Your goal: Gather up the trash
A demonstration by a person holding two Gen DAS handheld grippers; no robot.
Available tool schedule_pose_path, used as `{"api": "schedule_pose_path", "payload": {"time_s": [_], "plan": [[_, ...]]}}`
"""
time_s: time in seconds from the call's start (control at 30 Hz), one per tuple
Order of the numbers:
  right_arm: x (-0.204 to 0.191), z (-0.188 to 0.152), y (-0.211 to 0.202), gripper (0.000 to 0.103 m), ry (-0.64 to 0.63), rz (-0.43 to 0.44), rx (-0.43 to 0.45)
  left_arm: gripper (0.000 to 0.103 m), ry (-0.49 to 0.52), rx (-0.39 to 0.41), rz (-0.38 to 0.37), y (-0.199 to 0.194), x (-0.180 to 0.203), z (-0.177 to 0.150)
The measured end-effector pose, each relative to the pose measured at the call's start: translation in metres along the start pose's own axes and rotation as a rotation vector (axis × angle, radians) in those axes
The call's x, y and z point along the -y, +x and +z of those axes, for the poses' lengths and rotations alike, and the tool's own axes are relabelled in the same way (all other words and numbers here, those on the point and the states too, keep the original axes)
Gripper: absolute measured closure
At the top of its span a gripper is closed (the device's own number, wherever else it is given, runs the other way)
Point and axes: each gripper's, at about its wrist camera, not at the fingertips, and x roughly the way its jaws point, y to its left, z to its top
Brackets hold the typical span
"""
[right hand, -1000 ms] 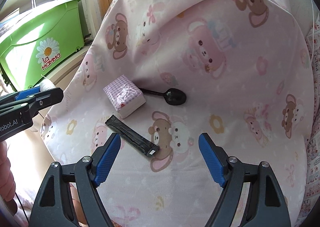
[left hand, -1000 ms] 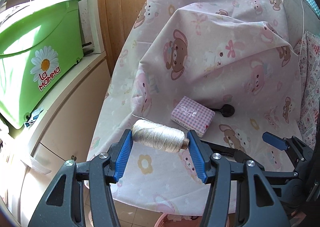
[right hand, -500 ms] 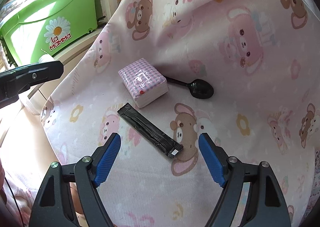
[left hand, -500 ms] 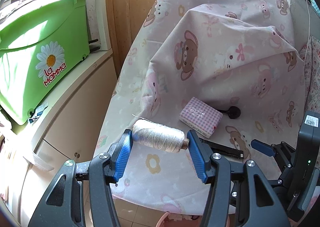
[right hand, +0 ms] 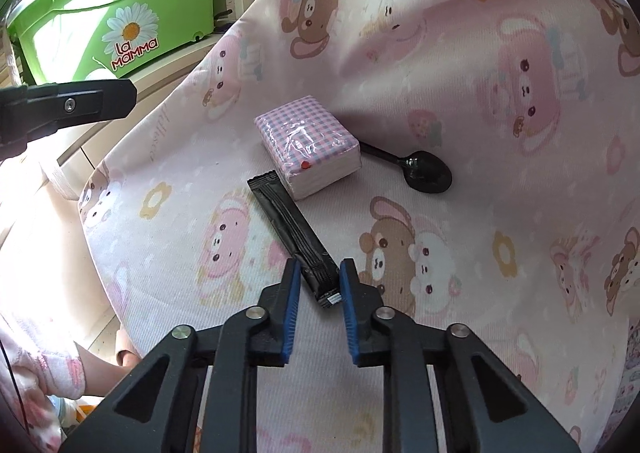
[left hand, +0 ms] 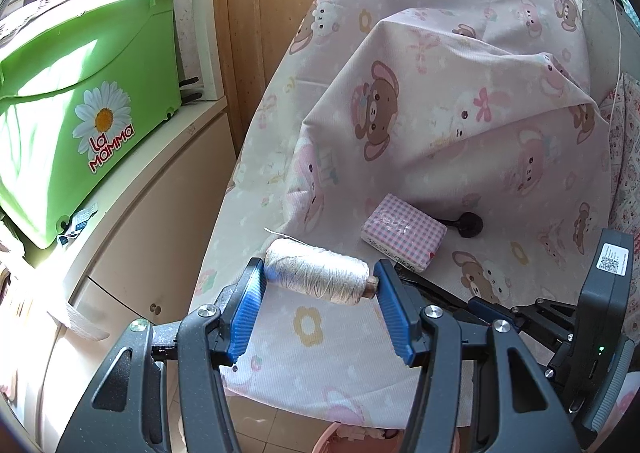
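My left gripper [left hand: 319, 273] is shut on a spool of off-white thread [left hand: 316, 278], held sideways between its blue pads above the cloth's edge. My right gripper [right hand: 320, 273] is low over the pink bear-print cloth [right hand: 460, 253]. Its jaws are closing on the near end of a black sachet [right hand: 292, 225], which lies between the pads and touches both. Beyond the sachet sit a pink checked tissue pack [right hand: 308, 149] and a black plastic spoon [right hand: 424, 173]. The left wrist view also shows the tissue pack [left hand: 404, 231] and the spoon [left hand: 468, 223].
A green bin with a daisy label [left hand: 80, 125] stands on a cream cabinet [left hand: 152, 221] to the left. A pink container's rim [left hand: 348, 437] shows below the cloth's edge. A person's pink sleeve [right hand: 48, 365] is at lower left. The cloth rises in a fold behind the objects.
My right gripper came down and forward over the sachet, and its jaws went from wide apart to narrow around the sachet's near end. The left gripper kept still with the spool.
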Motion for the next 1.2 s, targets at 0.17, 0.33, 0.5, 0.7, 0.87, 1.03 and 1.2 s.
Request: {"api": "schedule_pose_path", "payload": {"time_s": [0.17, 0.33, 0.5, 0.7, 0.87, 1.03, 1.2], "plan": [[0.008, -0.001, -0.012, 0.099, 0.022, 0.017, 0.016, 0.049, -0.002, 0.002, 0.002, -0.001, -0.001, 0.000], [0.031, -0.001, -0.034, 0.100, 0.116, 0.092, 0.048, 0.049, -0.001, 0.005, 0.002, -0.003, -0.002, 0.000], [0.051, -0.005, -0.051, 0.100, 0.180, 0.113, 0.066, 0.049, 0.000, 0.006, 0.001, -0.003, -0.001, 0.000], [0.070, -0.011, -0.062, 0.100, 0.219, 0.082, 0.074, 0.049, 0.008, 0.004, 0.001, -0.004, 0.002, -0.001], [0.079, -0.014, -0.065, 0.100, 0.250, 0.084, 0.083, 0.049, 0.013, 0.006, 0.001, -0.005, 0.004, -0.002], [0.083, -0.015, -0.071, 0.100, 0.270, 0.107, 0.100, 0.049, 0.012, 0.003, -0.003, -0.006, 0.004, -0.003], [0.094, -0.018, -0.072, 0.100, 0.339, 0.172, 0.098, 0.049, -0.002, -0.014, -0.032, -0.005, 0.003, -0.006]]}}
